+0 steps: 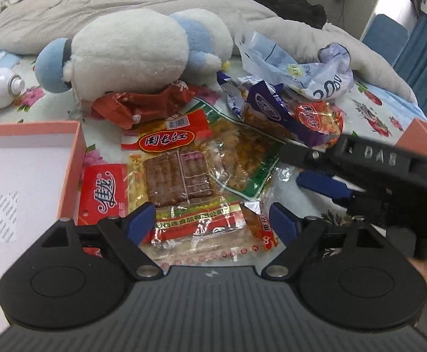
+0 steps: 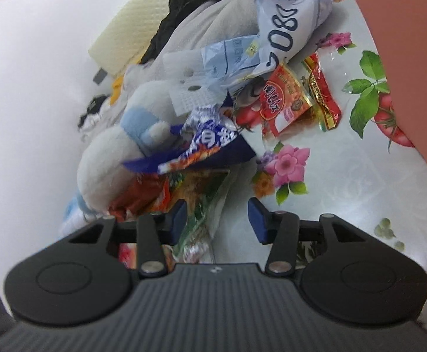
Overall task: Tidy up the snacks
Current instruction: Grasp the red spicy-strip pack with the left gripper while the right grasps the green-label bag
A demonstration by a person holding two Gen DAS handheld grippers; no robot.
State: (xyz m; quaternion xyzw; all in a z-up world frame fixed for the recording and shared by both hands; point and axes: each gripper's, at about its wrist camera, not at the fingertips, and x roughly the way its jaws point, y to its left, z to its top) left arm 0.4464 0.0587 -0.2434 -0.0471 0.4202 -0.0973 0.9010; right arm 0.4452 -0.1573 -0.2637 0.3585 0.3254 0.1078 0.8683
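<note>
Judging by the layout, sorting has barely begun; the snacks lie heaped on the flowered bed sheet (image 1: 374,99), and the pink box (image 1: 69,158) at nine o'clock holds none that I can see. The left hand-held gripper (image 1: 210,220) hovers wide open over the clear packet of brown dried tofu (image 1: 169,173), whose long axis runs six to twelve o'clock, red label end at twelve; the next move likely calls for lowering and closing across its width. The right hand-held gripper (image 2: 217,220) is also wide open, holding nothing, beside a green-edged packet (image 2: 204,202).
</note>
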